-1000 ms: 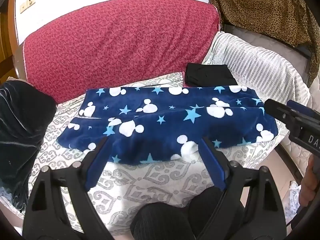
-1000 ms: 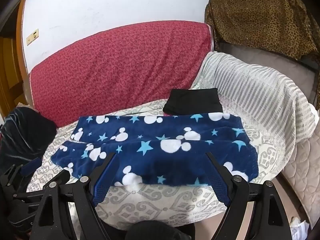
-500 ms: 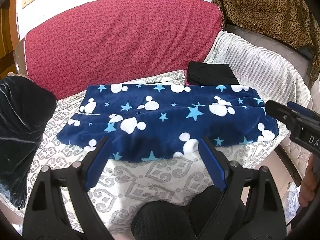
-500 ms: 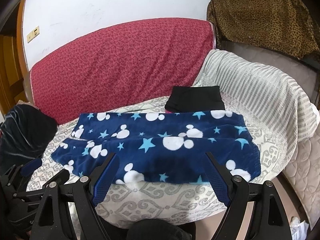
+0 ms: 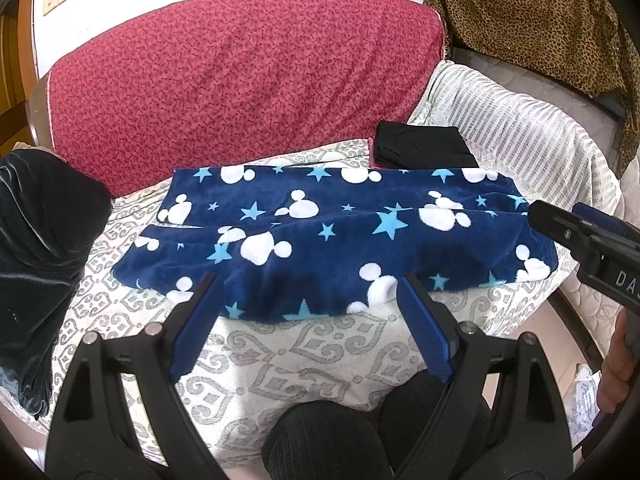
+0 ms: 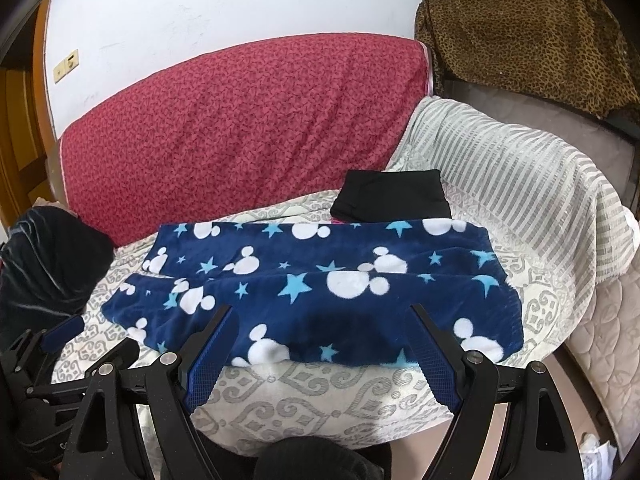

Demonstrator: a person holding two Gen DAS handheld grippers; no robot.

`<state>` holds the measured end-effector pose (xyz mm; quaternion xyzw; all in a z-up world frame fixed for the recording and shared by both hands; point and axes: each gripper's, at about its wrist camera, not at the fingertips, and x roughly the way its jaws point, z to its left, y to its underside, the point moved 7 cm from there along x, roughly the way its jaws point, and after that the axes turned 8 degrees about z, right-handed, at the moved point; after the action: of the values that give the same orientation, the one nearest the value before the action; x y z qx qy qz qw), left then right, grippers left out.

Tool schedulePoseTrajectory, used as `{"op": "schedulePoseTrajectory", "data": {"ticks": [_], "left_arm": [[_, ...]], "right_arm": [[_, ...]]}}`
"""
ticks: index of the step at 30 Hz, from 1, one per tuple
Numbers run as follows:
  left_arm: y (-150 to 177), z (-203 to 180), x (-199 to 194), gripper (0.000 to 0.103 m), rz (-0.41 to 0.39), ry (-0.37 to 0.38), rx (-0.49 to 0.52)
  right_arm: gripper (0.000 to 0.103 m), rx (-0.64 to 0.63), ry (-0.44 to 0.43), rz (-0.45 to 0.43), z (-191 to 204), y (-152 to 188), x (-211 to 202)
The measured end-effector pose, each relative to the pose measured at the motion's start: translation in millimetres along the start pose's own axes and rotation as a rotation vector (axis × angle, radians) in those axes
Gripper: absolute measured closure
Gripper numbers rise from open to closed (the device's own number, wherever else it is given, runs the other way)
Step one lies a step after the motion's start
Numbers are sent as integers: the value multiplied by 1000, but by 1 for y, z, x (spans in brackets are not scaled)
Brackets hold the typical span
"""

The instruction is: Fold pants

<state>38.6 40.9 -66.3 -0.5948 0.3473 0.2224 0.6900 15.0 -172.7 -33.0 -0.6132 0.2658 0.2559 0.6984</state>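
Note:
Navy fleece pants point(image 5: 340, 236) with white mouse heads and blue stars lie flat across the patterned sofa seat, folded lengthwise, legs to the left. They also show in the right wrist view point(image 6: 320, 292). My left gripper point(image 5: 308, 312) is open and empty, just above the pants' near edge at the middle. My right gripper point(image 6: 320, 340) is open and empty, hovering over the near edge toward the right end. The right gripper's body point(image 5: 588, 244) shows at the right of the left wrist view.
A red patterned backrest point(image 5: 240, 80) rises behind the seat. A folded black garment point(image 5: 420, 148) lies behind the pants at the right. A dark velvet cloth point(image 5: 40, 260) is piled at the left. A striped throw point(image 6: 520, 180) covers the right arm. My knees point(image 5: 340, 440) are below.
Both grippers have moved slightly forward and up over the pants; the pants sit lower in both views. The pants have not moved and both grippers stay open.

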Motion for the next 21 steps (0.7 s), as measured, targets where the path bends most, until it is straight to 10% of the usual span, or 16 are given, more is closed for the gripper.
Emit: {"op": "schedulePoseTrajectory", "data": {"ticks": [21], "left_arm": [[3, 8, 18, 15, 37, -12, -11]], "right_arm": [[23, 20, -32, -21, -8, 0, 14]]}}
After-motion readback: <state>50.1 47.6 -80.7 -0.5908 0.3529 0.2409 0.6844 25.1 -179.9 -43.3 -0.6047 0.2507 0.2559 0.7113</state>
